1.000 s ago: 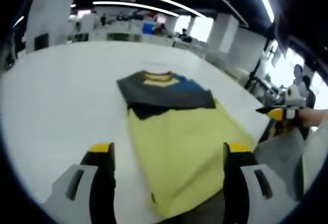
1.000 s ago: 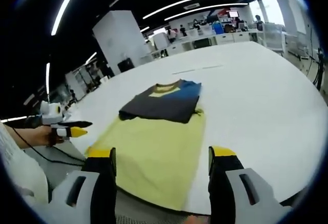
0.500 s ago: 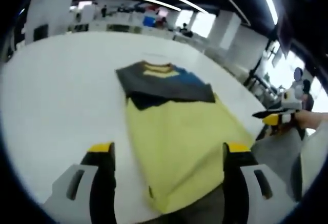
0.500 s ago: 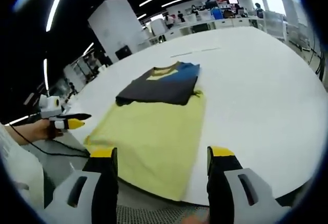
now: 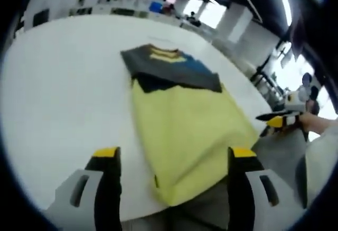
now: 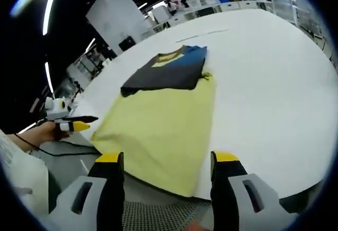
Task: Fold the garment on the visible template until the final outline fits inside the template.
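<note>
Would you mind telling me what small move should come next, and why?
Probably lower both grippers to the yellow hem at the table edge and pinch its corners. The garment has its dark top part folded, while the long yellow part lies flat and unfolded; both pairs of jaws stand open, holding nothing.

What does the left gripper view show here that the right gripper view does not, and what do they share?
Left gripper view: the right gripper, held in a hand beyond the table edge, at its right side. Right gripper view: the left gripper, held in a hand, at its left side, plus dotted flooring below the table edge. Both share the white table, the yellow garment and its dark folded upper part. Both grippers' own fingers stand apart, empty.
</note>
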A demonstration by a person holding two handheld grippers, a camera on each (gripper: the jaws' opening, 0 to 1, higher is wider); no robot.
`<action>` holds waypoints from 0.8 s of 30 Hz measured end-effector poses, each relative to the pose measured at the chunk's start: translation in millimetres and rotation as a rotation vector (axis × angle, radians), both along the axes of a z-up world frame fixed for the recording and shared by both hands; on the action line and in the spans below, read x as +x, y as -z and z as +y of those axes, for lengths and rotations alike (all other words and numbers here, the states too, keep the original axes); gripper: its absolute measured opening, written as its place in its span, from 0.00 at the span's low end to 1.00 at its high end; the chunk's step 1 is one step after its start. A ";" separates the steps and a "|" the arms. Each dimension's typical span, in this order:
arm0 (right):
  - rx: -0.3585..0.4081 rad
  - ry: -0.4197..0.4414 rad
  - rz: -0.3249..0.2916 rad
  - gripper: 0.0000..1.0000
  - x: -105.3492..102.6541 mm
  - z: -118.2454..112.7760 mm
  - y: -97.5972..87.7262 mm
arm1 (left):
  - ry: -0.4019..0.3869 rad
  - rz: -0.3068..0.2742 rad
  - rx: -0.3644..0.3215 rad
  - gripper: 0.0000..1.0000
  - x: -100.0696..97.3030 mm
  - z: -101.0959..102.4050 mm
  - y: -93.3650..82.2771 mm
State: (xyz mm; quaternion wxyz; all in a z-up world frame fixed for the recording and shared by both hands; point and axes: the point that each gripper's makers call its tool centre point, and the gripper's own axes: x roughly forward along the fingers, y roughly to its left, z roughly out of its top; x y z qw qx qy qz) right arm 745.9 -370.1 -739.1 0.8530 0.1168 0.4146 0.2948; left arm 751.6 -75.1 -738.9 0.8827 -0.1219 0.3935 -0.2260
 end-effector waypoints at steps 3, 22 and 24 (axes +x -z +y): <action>-0.009 -0.013 0.008 0.66 -3.0 1.2 2.0 | 0.004 0.017 -0.001 0.78 -2.8 -0.2 3.1; -0.035 -0.047 0.074 0.53 -8.9 -2.7 15.7 | 0.045 0.129 -0.036 0.67 -20.8 -6.8 20.9; -0.037 -0.066 0.084 0.50 -10.1 -0.7 17.8 | 0.051 0.144 -0.040 0.65 -22.2 -7.0 21.2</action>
